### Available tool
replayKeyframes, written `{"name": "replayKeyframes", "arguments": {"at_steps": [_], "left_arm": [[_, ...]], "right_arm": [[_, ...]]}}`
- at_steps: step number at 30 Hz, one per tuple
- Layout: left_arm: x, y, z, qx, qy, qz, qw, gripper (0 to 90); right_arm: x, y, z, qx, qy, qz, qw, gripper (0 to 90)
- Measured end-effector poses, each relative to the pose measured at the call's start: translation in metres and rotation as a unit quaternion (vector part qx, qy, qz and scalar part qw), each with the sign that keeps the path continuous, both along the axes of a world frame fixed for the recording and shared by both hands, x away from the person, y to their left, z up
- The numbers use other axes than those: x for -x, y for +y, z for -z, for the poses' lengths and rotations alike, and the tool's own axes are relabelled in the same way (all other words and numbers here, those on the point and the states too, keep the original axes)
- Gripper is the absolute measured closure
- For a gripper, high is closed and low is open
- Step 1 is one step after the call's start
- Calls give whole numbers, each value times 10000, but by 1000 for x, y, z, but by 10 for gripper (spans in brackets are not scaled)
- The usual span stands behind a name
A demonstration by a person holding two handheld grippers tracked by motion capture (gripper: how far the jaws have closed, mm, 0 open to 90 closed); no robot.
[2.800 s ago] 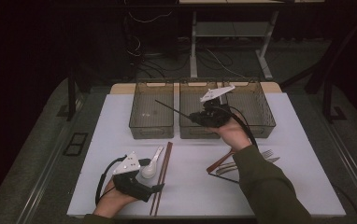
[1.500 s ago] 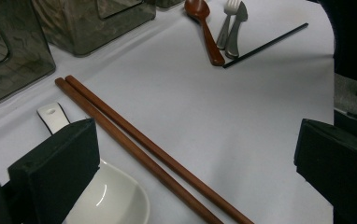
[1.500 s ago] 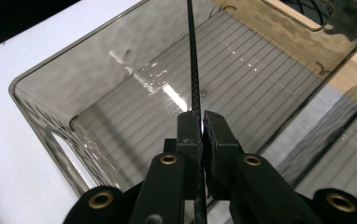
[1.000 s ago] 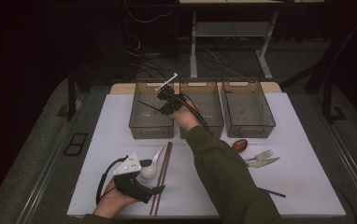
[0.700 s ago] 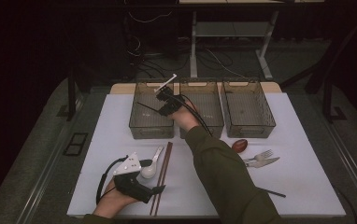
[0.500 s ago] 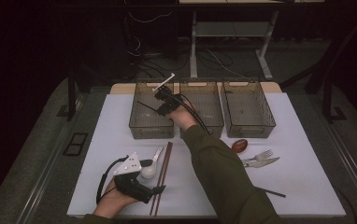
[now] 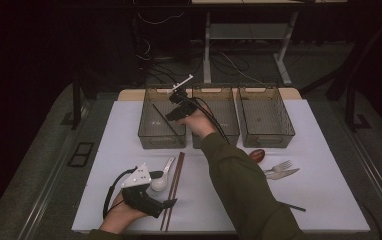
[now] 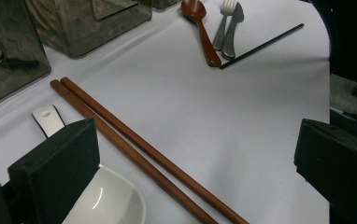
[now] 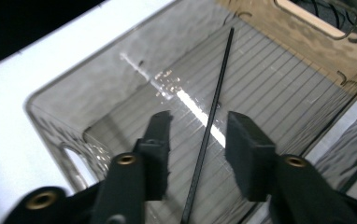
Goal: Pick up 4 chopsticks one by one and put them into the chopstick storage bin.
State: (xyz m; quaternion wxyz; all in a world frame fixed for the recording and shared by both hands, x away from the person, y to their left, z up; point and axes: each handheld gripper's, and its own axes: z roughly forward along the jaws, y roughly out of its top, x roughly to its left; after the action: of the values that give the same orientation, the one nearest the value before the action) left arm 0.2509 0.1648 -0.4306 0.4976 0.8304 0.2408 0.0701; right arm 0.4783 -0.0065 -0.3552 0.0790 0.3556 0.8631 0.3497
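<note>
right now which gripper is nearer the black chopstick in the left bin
Right. The right gripper hangs over the left bin with the black chopstick between its open jaws; the left gripper rests by the white spoon.

Left gripper [image 7: 170,203]: black body, grey three-cornered top plate, looping black cable. Right gripper [image 9: 197,135]: black padded jaws on arms with brass-coloured screws. Right arm: dark olive sleeve [image 7: 239,185].

There were no words, numbers, labels or signs to read on anything in the pictures.
</note>
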Motion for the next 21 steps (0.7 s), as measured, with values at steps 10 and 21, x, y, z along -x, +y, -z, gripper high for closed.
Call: {"name": "replayKeyframes", "arguments": {"at_steps": [10,21], "left_arm": [[-1,1,0,-3,15,-83,10000,0],[-1,-1,1,19,64,-135,9999,0]], "right_arm": [[20,-28,-10,-227,-85,-267,9994,361],[41,-65,-15,-557,-134,-628,9964,354]]}}
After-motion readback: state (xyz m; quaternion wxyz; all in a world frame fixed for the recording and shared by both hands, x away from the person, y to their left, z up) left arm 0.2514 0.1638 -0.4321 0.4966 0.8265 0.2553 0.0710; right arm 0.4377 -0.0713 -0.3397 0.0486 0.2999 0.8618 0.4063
